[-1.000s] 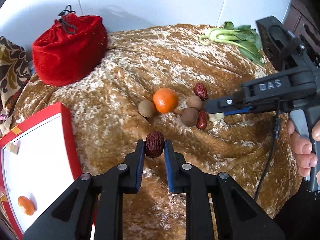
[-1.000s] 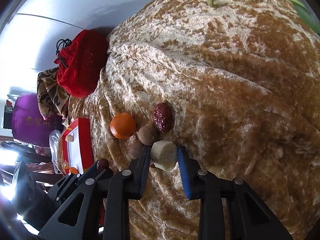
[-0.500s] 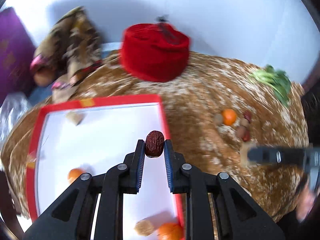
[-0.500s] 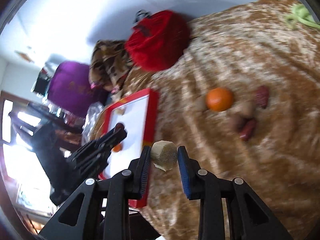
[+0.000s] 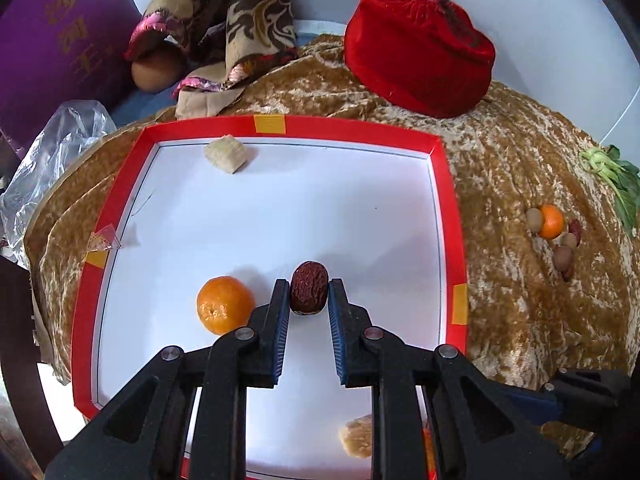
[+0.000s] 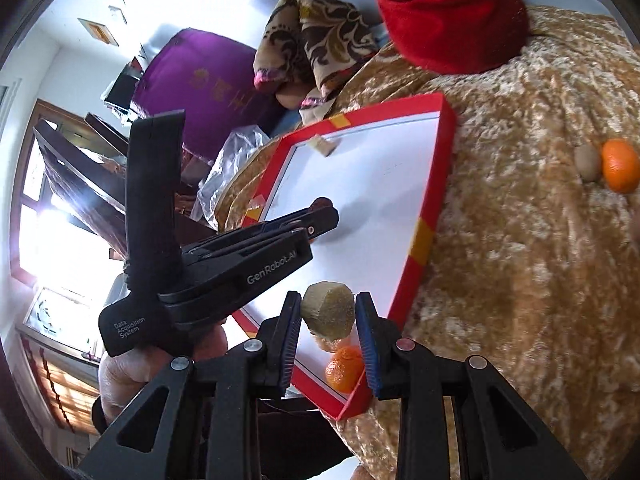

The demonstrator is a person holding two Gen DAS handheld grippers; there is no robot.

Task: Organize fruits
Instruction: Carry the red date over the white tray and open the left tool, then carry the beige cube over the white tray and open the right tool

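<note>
The jaws of the left gripper are pinched on a red date above the white floor of the red-rimmed tray, an orange lying just left of them. A pale chunk is clamped in the right gripper over the tray's near corner, another orange just beneath.
</note>
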